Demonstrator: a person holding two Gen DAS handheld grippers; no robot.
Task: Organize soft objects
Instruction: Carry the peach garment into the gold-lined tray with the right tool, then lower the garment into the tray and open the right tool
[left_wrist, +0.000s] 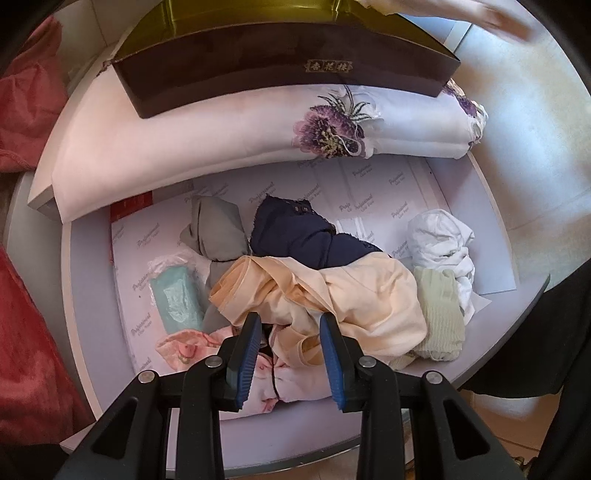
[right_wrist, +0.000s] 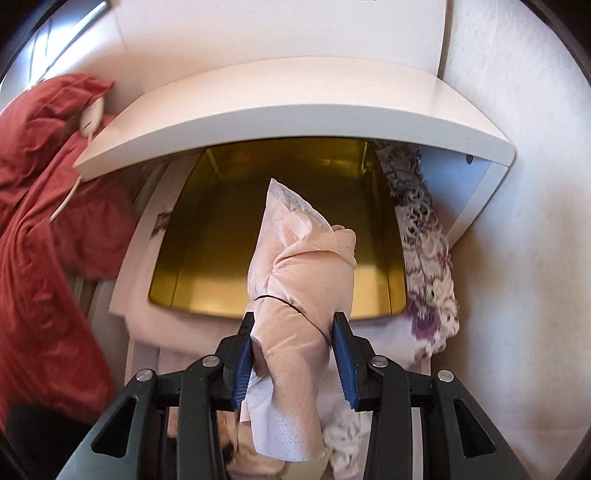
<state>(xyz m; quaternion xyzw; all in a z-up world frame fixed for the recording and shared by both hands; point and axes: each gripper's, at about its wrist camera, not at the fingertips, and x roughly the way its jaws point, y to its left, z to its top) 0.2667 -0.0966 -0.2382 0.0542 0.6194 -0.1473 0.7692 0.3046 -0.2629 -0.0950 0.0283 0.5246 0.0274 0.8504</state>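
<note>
The right claw (right_wrist: 293, 356) is clamped on a rolled peach-pink garment (right_wrist: 295, 291), with its two pads pressing either flank, and it holds the bundle over the gold-lined box (right_wrist: 207, 236) that sits on the folded floral bedding (right_wrist: 428, 236) in the drawer. The risk is plain: the roll is loosely wound, and a white lacy tail hangs out below the pads, so any jolt could let it unfurl or snag on the box's near rim. The white shelf edge (right_wrist: 295, 114) looms just above the box, and a lift that runs too high could knock the roll against it.

In the left wrist view, the left claw (left_wrist: 290, 352) is nearly shut over the heap in the drawer (left_wrist: 88, 258), its pads either side of a fold of the cream garment (left_wrist: 369, 295); whether they truly bite is hard to tell. If it pulls now, the tangled pile may come along: the navy piece (left_wrist: 295, 236) and the grey one (left_wrist: 218, 229) overlap it. The mint packet (left_wrist: 175, 299) and white cloth (left_wrist: 443, 240) lie clear.
</note>
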